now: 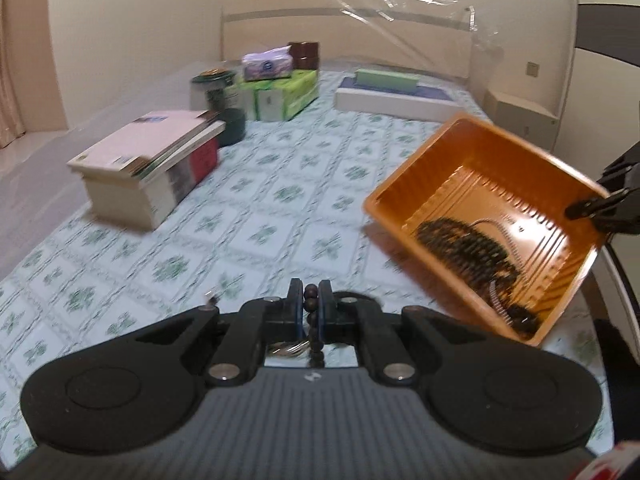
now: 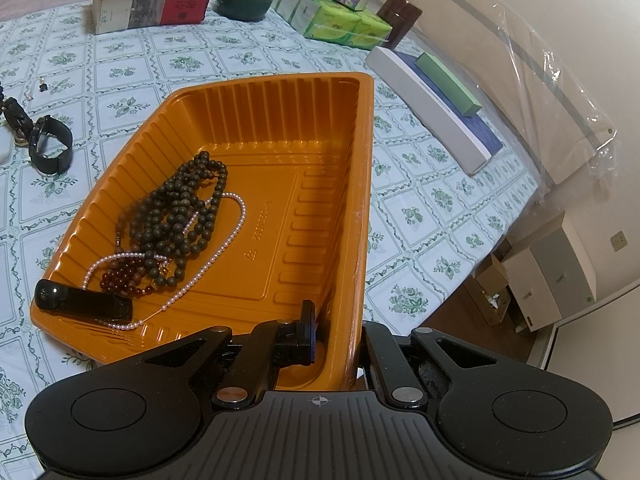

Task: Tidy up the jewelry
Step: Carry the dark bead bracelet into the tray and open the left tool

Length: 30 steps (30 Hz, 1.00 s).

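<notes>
Orange tray [image 2: 280, 128] tilted above bed, wall pinched by right gripper [image 2: 336, 332] | inside: dark beads [image 2: 180, 216], pearls [image 2: 224, 248], black clip [image 2: 80, 300] | left gripper [image 1: 311, 312] clenched on bead strand [image 1: 311, 304], not yet in tray | watch [image 2: 50, 146] left on bed; roughly half done

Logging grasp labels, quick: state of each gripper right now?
Left gripper: shut on a string of dark beads.
Right gripper: shut on the wall of the orange tray, one side inside, one outside.
</notes>
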Motion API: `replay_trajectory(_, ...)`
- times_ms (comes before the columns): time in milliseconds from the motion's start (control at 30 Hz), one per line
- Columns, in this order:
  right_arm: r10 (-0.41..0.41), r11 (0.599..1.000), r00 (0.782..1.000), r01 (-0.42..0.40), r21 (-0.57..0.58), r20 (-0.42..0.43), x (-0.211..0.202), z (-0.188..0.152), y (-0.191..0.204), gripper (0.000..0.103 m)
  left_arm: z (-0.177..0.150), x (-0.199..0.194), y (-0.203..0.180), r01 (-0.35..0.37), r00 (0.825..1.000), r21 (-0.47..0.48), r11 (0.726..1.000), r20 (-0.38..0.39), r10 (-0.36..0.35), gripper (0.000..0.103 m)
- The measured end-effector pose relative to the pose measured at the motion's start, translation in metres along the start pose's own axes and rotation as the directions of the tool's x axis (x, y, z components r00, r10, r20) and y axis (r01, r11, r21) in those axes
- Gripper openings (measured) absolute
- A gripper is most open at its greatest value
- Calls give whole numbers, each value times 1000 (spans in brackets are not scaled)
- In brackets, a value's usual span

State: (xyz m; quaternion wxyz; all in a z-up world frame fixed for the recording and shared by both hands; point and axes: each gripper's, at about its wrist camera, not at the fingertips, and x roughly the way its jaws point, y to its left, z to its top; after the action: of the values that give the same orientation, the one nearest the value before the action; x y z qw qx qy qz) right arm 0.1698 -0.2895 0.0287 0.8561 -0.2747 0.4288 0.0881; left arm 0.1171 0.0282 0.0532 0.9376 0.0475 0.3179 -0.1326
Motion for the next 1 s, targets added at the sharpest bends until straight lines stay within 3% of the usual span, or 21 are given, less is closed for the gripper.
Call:
replay_trajectory(367,8,1000,1000,-8,-8,2,3,1,0,5,29,16,-62,145,989,40,989,17,-146,6)
replay_trajectory(700,13,999,1000,-13,-38,1,4,2,0,5,43,44,-115,304,953,49,952,-21,-303,6)
replay_trajectory(1000,18,999,1000,-18,-41,6,4,2,-1,5,43,62,-150,355,934,77,932,-67,-351,6)
